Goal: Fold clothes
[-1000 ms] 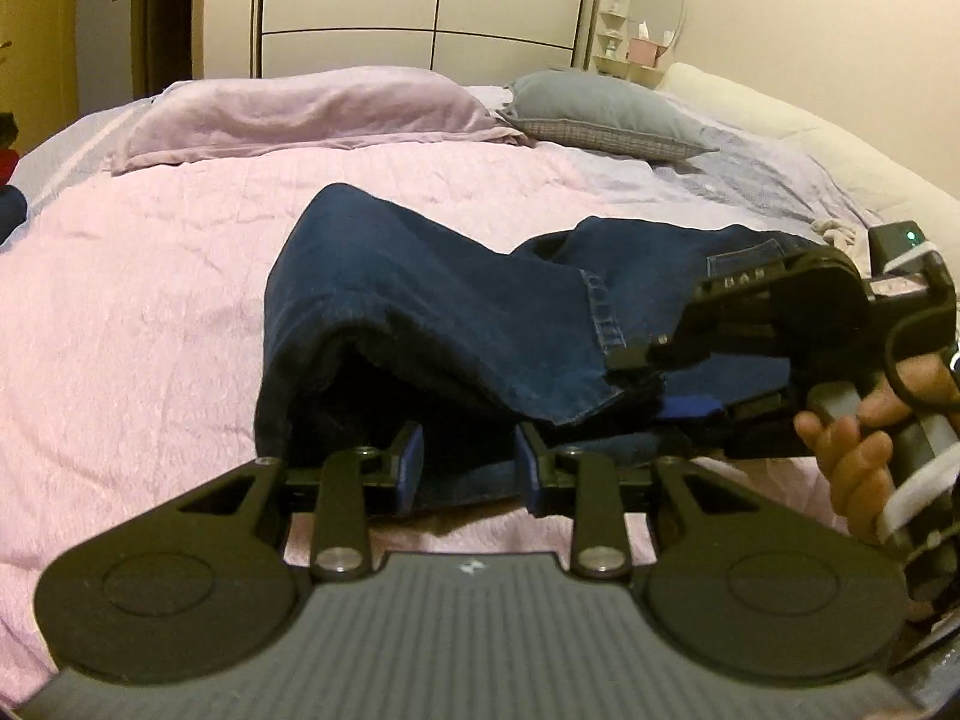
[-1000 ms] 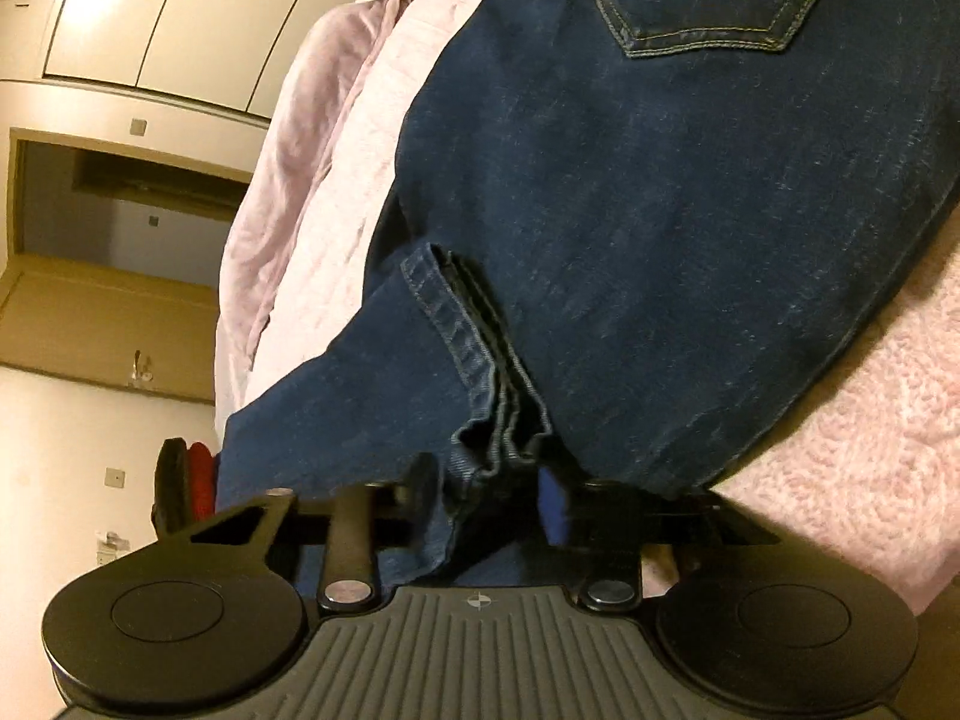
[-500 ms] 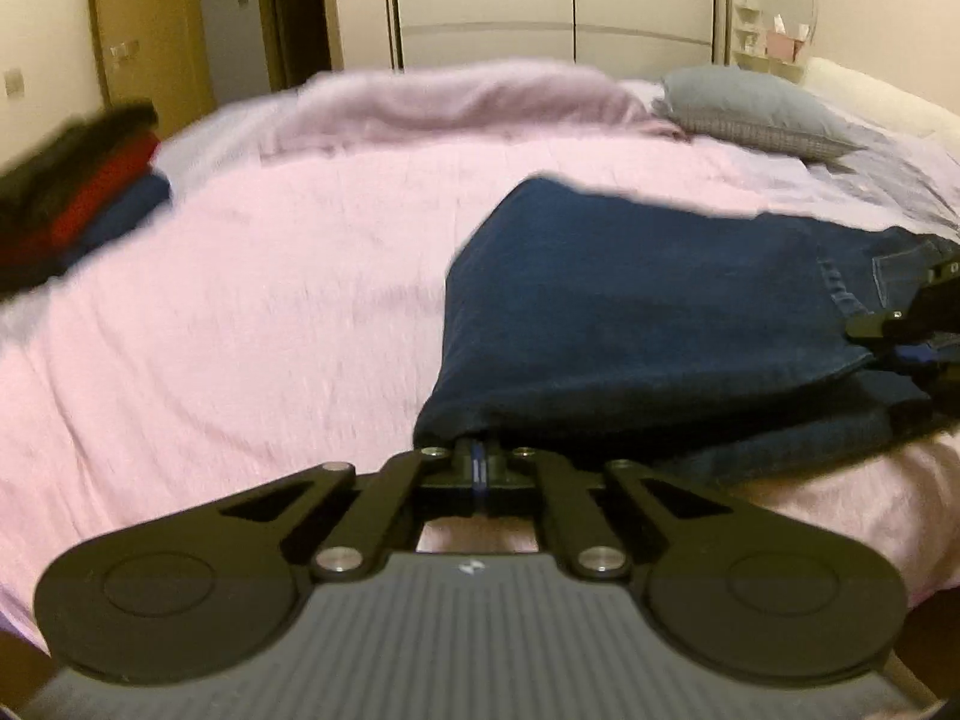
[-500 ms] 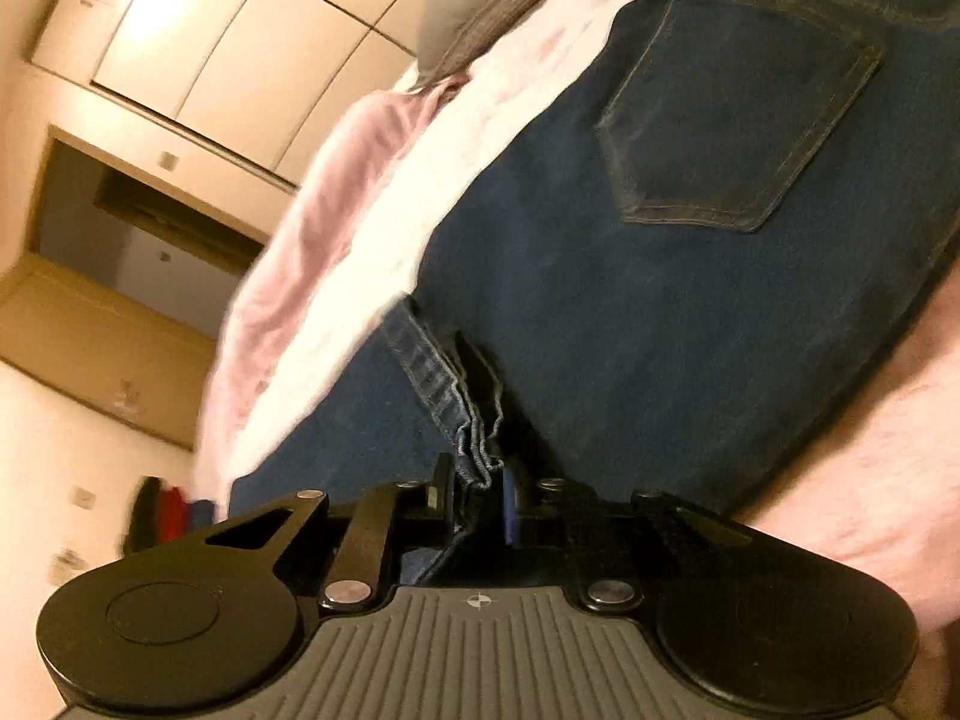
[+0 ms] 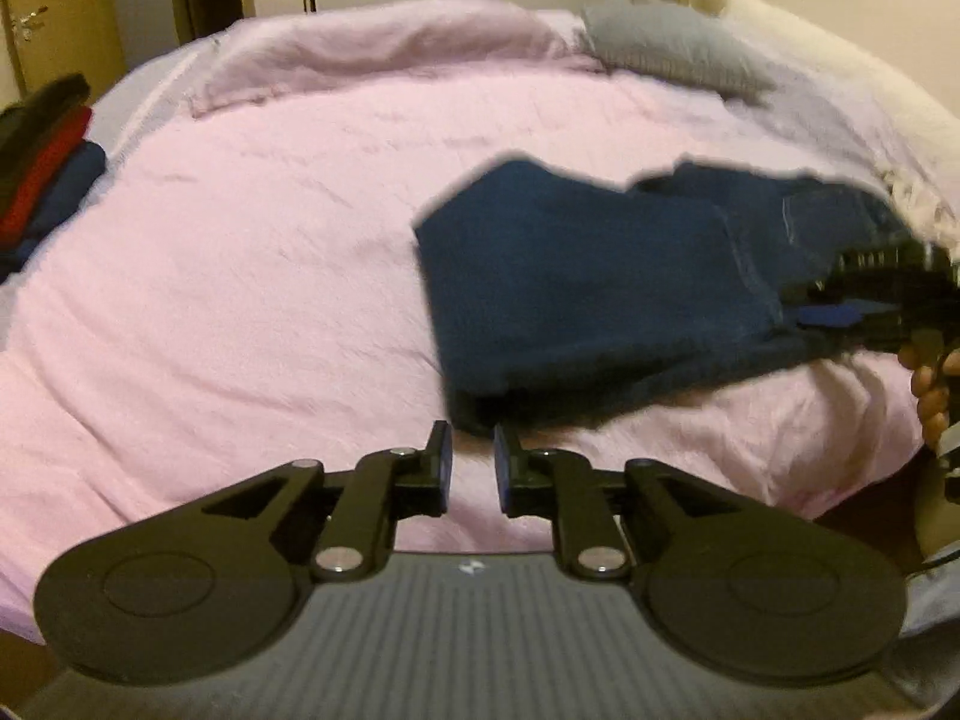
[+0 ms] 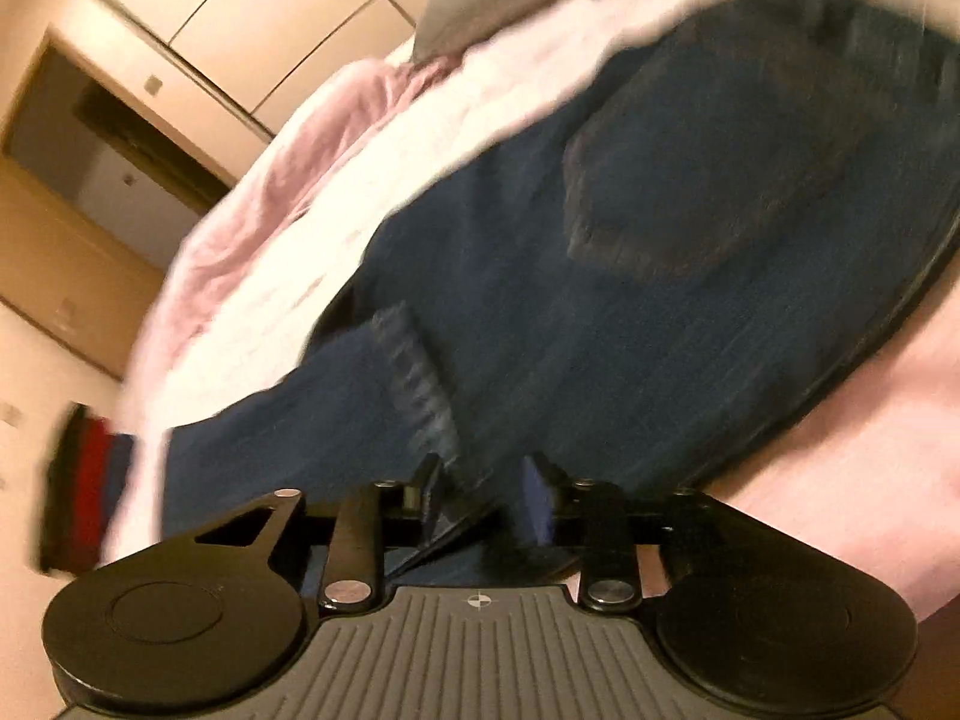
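Dark blue jeans [image 5: 600, 300] lie folded on the pink bed [image 5: 270, 270], right of centre in the left wrist view. My left gripper [image 5: 472, 462] is open and empty, just short of the jeans' near left corner. My right gripper [image 5: 840, 312] sits at the jeans' right end, held by a hand [image 5: 930, 390]. In the right wrist view, which is blurred, the right gripper [image 6: 486, 492] is open, with the stitched hem [image 6: 420, 384] of the jeans [image 6: 660, 300] lying loose between its fingers. A back pocket [image 6: 690, 192] shows beyond.
A pink pillow [image 5: 372, 54] and a grey pillow [image 5: 666, 54] lie at the head of the bed. A stack of black, red and blue clothes [image 5: 42, 162] sits at the far left edge. Wardrobe doors [image 6: 240, 12] stand behind. Bare pink cover spreads left of the jeans.
Both grippers were shut half a second ago, the right one on the hem, and both now stand open. The left gripper has drawn back from the jeans, which lie flat.
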